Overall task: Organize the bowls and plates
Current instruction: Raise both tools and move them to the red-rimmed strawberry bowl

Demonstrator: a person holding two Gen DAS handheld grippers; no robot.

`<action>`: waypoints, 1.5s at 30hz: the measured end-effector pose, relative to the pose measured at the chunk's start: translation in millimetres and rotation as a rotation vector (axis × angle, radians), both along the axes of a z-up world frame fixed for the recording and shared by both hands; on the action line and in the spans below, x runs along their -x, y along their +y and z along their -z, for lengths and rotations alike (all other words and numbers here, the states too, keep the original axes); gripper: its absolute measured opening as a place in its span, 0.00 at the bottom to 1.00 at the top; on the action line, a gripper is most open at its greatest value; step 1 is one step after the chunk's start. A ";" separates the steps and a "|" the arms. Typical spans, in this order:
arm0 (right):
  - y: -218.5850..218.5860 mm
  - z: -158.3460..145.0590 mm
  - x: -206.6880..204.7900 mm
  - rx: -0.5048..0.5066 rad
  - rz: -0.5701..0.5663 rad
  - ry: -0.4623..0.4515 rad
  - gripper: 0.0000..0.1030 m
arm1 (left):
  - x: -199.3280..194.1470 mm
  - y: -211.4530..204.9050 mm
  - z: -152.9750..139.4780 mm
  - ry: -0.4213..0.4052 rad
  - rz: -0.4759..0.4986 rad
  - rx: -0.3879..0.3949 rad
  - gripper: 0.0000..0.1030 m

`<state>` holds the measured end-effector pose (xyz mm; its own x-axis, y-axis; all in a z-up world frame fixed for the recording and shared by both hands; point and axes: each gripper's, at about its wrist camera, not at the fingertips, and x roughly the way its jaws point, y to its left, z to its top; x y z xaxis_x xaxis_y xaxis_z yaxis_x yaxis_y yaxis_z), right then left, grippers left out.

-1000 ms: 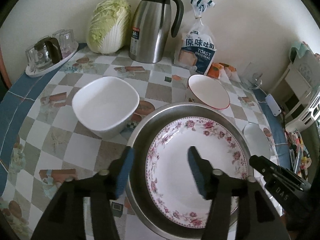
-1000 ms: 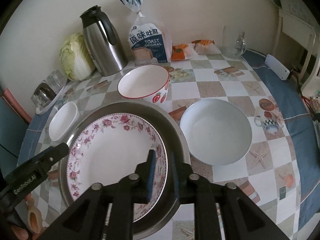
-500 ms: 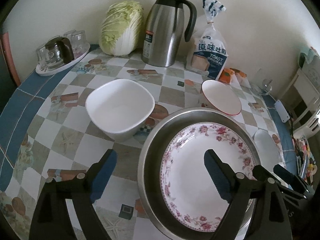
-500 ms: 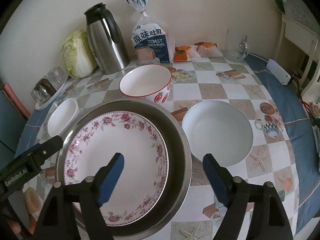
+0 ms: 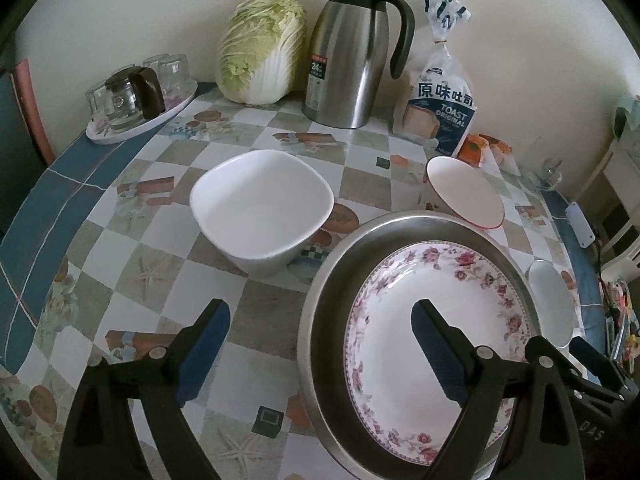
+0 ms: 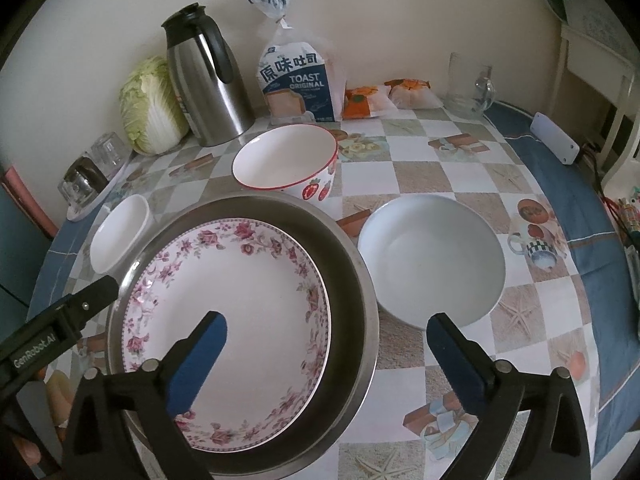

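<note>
Plates and bowls: biggest is the steel basin (image 6: pixel 360 280), sitting on the checkered surface (image 6: pixel 460 160), with the floral plate (image 6: pixel 240 300) lying flat inside it. That's the only nesting visible, so I'd call the job barely started. Next down in size, the round white bowl (image 6: pixel 432 256) sits just right of the basin, upright, empty, apparently touching or nearly touching its rim. Square white bowl (image 5: pixel 260 212) is just left of the basin, upright, empty. Strawberry bowl (image 6: pixel 286 160) stands behind the basin near the bread bag (image 6: pixel 298 80), also empty. So three bowls loose, none stacked. My read: they go into the basin on top of the plate, likely largest first so they nest. Left tool (image 5: pixel 320 340) is spread wide, holding nothing, hovering over the basin's left rim with one finger above the surface and one above the plate. Right tool (image 6: pixel 328 344) is likewise spread wide and empty, straddling the basin's right rim, one finger over the plate and the other near the round bowl's front edge. Round bowl is closest to the right tool, square bowl to the left one; either is a plausible next pick. Kettle (image 5: pixel 356 52), cabbage (image 5: pixel 260 48) and glass tray (image 5: pixel 136 100) at the back are clear of the work.
</note>
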<state>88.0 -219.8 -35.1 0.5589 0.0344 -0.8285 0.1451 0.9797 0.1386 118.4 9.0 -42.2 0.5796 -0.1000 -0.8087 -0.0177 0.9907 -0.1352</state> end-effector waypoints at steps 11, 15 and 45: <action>-3.0 -1.0 2.2 -0.004 0.012 -0.019 1.00 | 0.7 0.7 -0.9 0.000 -0.005 -0.003 0.90; -4.5 -4.6 5.0 -0.009 0.022 -0.034 1.00 | 3.8 0.5 -5.2 -0.026 0.002 -0.002 0.90; -28.3 -76.2 -12.3 -0.011 0.079 -0.061 1.00 | -37.9 6.6 -93.2 -0.074 0.078 -0.058 0.90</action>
<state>100.3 -248.1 41.0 0.6099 -0.0031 -0.7925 0.2125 0.9640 0.1598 156.3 15.6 51.0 0.6302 -0.1009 -0.7698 0.0673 0.9949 -0.0752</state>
